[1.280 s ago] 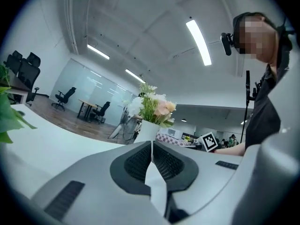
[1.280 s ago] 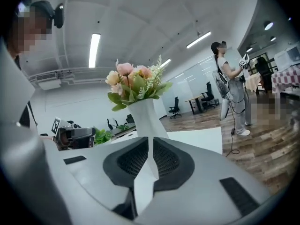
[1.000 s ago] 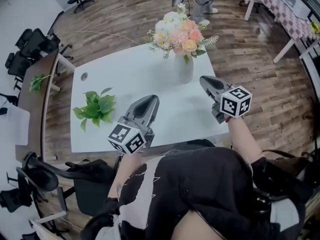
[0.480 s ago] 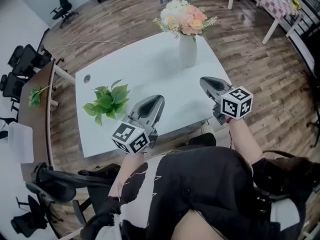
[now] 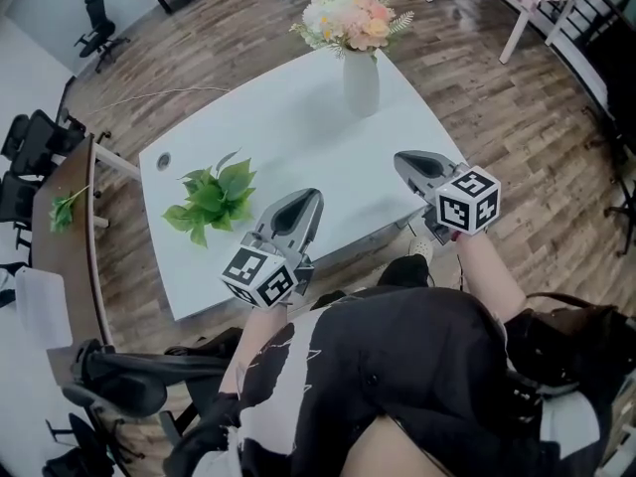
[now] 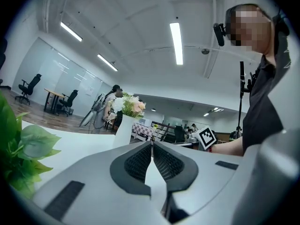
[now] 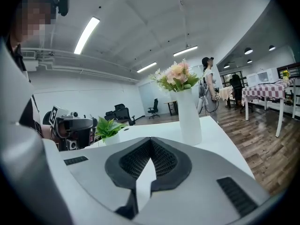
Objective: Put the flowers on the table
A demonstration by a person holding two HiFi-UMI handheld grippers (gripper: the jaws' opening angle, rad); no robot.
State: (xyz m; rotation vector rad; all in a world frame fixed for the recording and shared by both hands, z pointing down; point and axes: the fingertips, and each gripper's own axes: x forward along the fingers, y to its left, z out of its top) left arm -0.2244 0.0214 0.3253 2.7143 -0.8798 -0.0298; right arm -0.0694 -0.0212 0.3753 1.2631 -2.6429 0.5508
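White table (image 5: 288, 137) bears the flowers (image 5: 348, 23) — left claw (image 5: 310, 199), right claw (image 5: 402, 159) both closed, empty — ceiling lights (image 6: 177, 41) only in gripper views

White table (image 5: 288, 137) on wood floor (image 5: 517, 137), white vase (image 5: 361, 82) w/ flowers (image 5: 348, 18) upright nr far edge, ahead of right gripper (image 5: 405, 160), leafy green plant (image 5: 212, 199) just left of left gripper (image 5: 306, 199) tip, round cable hole (image 5: 163, 161) further left.
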